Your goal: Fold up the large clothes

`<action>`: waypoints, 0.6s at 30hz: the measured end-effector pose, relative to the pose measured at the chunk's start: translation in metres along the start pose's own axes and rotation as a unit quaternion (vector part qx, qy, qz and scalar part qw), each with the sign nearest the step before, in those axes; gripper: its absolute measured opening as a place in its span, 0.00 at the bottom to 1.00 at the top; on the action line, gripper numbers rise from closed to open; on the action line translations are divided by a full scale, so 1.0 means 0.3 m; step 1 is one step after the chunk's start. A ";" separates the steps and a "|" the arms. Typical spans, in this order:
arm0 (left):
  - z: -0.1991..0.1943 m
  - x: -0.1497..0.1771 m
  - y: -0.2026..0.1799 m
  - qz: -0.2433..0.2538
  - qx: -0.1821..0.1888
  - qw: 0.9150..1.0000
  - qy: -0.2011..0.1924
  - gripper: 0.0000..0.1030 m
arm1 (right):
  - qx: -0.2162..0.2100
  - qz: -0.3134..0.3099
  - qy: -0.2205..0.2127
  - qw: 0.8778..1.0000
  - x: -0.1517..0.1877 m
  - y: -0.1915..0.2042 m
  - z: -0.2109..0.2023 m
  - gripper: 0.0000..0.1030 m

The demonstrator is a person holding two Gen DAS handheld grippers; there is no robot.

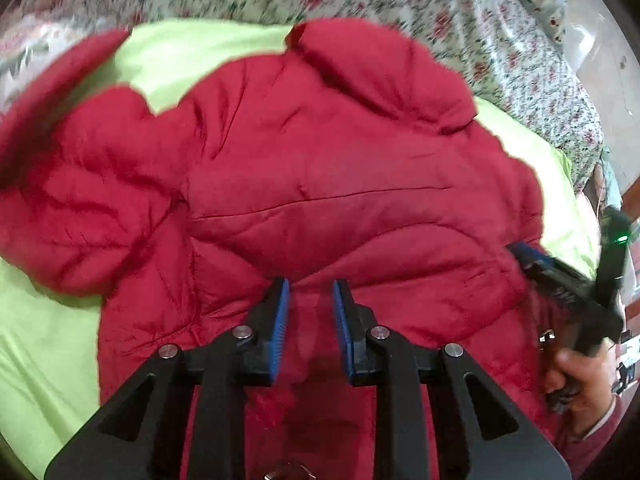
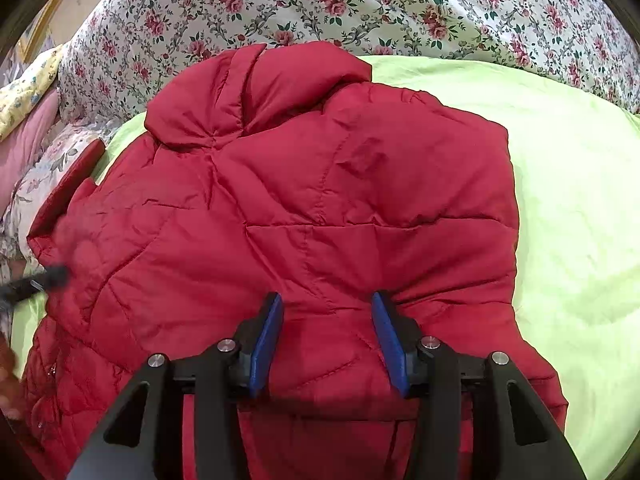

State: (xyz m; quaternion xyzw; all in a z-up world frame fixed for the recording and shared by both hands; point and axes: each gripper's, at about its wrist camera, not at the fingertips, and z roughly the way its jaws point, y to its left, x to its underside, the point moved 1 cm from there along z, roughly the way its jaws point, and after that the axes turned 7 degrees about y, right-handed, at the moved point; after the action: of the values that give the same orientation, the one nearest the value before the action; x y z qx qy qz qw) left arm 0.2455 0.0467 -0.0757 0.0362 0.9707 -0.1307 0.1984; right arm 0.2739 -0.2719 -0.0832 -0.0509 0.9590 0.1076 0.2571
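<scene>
**Ana:** Left wrist view first. What is nearest?

**Ben:** The left gripper (image 1: 310, 284), jaws narrow. Red cloth of the jacket (image 1: 320, 160) shows in the slim gap between its blue pads (image 1: 280, 320). Whether the pads actually pinch that cloth, I cannot tell.

**Ana:** And the other tool?

**Ben:** The right gripper (image 2: 326, 296) stands clearly wider. Its tips sit at the jacket's near hem, and quilted cloth lies flat between the jaws with neither pad pressing on it. In the left wrist view it comes in from the near right, held by a hand (image 1: 580, 376) in a dark red sleeve cuff (image 1: 600, 428).

**Ana:** Where does the jacket lie?

**Ben:** Spread over a lime-green sheet (image 1: 48, 340), with its hem at the near edge under both tools. It is puffy, quilted and creased. In the left wrist view one sleeve (image 1: 80, 200) bulges out to the left.

**Ana:** Farther away?

**Ben:** The collar (image 2: 248, 92) is bunched at the jacket's far end, a little left of middle in the right wrist view. Green sheet shows bare to the right of the jacket.

**Ana:** And at the far edge?

**Ben:** A floral quilt (image 2: 360, 4), white with red roses, runs across the far side, touching the green sheet. A yellow patterned pillow (image 2: 24, 92) sits at the far left.
</scene>
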 end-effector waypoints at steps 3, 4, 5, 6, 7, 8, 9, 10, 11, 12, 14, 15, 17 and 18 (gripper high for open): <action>0.005 0.005 0.025 -0.007 0.010 1.000 0.003 0.19 | 0.009 0.008 -0.003 1.000 0.000 0.016 -0.036 0.47; 0.004 0.007 0.026 -0.006 0.009 1.000 0.004 0.19 | 0.011 0.008 -0.012 1.000 0.002 0.032 -0.060 0.50; 0.006 0.008 0.026 -0.005 0.007 1.000 0.004 0.19 | 0.008 0.004 -0.019 1.000 0.003 0.047 -0.076 0.50; 0.006 0.008 0.024 -0.003 0.004 1.000 0.004 0.19 | -0.001 -0.004 -0.026 1.000 0.004 0.071 -0.093 0.50; 0.006 0.009 0.021 0.000 -0.001 1.000 0.003 0.19 | -0.007 -0.018 -0.031 0.999 0.006 0.102 -0.104 0.49; 0.004 0.013 0.020 0.003 -0.004 1.000 0.002 0.19 | -0.009 -0.031 -0.029 0.999 0.007 0.126 -0.105 0.52; 0.002 0.012 0.011 0.004 -0.005 1.000 0.001 0.19 | -0.004 -0.051 -0.017 0.999 0.010 0.158 -0.087 0.54; 0.004 0.014 0.010 0.005 -0.006 1.000 0.001 0.19 | 0.002 -0.061 -0.005 0.998 0.014 0.174 -0.064 0.56; 0.009 0.013 0.010 0.005 -0.005 1.000 0.001 0.19 | 0.011 -0.067 0.008 0.998 0.020 0.181 -0.035 0.57; 0.010 0.016 0.014 0.007 -0.005 1.000 0.002 0.19 | 0.020 -0.073 0.021 0.997 0.027 0.181 0.000 0.57; 0.012 0.022 0.016 0.011 -0.005 1.000 0.002 0.19 | 0.019 -0.076 0.024 0.997 0.036 0.173 0.036 0.58; 0.011 0.024 0.017 0.012 -0.006 1.000 0.002 0.19 | 0.009 -0.069 0.020 0.997 0.038 0.160 0.044 0.58; 0.007 0.027 0.017 0.013 -0.009 1.000 0.001 0.19 | 0.000 -0.060 0.021 0.998 0.033 0.152 0.044 0.58; -0.001 0.029 0.018 0.011 -0.010 1.000 0.000 0.19 | -0.001 -0.058 0.021 0.998 0.031 0.151 0.039 0.58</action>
State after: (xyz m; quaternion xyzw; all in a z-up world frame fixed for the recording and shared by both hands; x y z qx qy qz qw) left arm 0.2381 0.0521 -0.0800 0.0449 0.9715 -0.1189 0.2001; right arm 0.2646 -0.2256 -0.0895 -0.1088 0.9596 0.0924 0.2423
